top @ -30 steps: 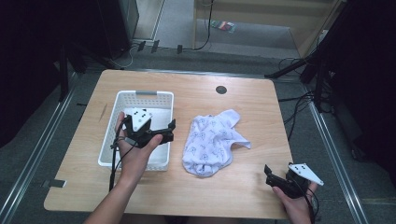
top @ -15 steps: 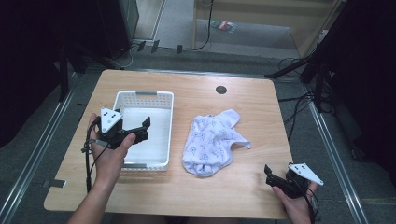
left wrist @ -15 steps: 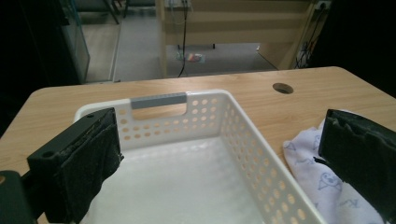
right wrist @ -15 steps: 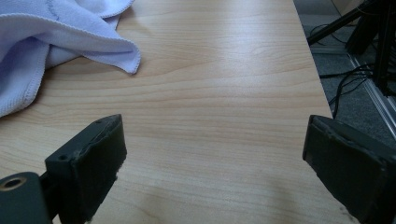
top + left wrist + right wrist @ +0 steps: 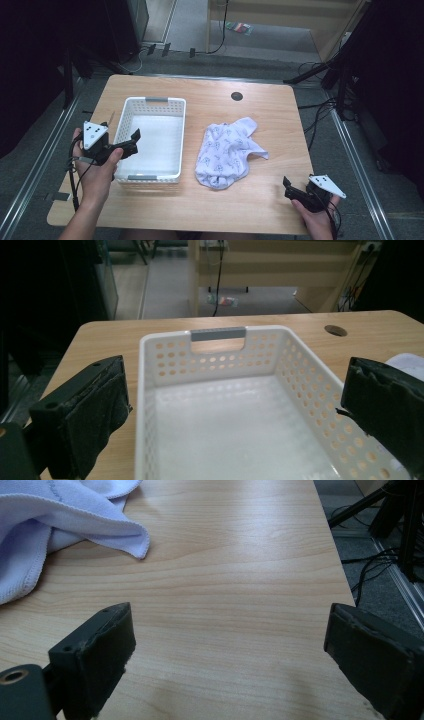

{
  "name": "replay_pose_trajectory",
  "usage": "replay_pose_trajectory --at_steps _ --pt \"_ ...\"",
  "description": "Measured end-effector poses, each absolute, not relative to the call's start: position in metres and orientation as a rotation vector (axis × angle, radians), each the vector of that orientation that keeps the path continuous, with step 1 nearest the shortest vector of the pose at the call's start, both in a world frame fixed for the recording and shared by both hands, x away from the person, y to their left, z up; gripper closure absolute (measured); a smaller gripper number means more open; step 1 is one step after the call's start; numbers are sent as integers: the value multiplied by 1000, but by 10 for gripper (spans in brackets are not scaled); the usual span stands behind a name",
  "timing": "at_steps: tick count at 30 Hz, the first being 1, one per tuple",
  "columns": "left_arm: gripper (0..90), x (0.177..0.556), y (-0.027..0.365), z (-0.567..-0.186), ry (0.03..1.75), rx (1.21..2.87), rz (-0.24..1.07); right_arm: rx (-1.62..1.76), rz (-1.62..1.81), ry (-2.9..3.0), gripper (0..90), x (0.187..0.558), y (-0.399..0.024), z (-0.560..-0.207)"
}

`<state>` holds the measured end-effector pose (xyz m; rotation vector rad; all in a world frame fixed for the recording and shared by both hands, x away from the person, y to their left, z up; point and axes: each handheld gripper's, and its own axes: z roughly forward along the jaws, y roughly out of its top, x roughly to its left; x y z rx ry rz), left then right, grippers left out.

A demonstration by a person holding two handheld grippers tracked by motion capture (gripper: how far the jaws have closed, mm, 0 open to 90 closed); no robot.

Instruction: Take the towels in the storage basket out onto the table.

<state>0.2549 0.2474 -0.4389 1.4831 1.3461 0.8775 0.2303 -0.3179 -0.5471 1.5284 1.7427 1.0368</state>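
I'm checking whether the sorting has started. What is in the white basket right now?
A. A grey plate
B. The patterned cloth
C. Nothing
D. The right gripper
C: the basket shows a bare white floor in the left gripper view, and in the high view the cloth lies on the table to its right, apart from it.

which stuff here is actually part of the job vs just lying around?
In play:
- white basket, nothing in it
- patterned cloth, crumpled on the table to the basket's right
- left claw, open, at the basket's left rim
- right claw, open, at the table's near right corner

Just about:
- round cable hole in the tabletop
- cables on the floor
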Motion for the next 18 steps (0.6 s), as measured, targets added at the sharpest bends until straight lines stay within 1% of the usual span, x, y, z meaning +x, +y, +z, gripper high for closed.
replay_pose_trajectory --at_steps 18 --pt "0 236 300 -459 1426 1415 910 1529 1032 1741 59 230 -318 -547"
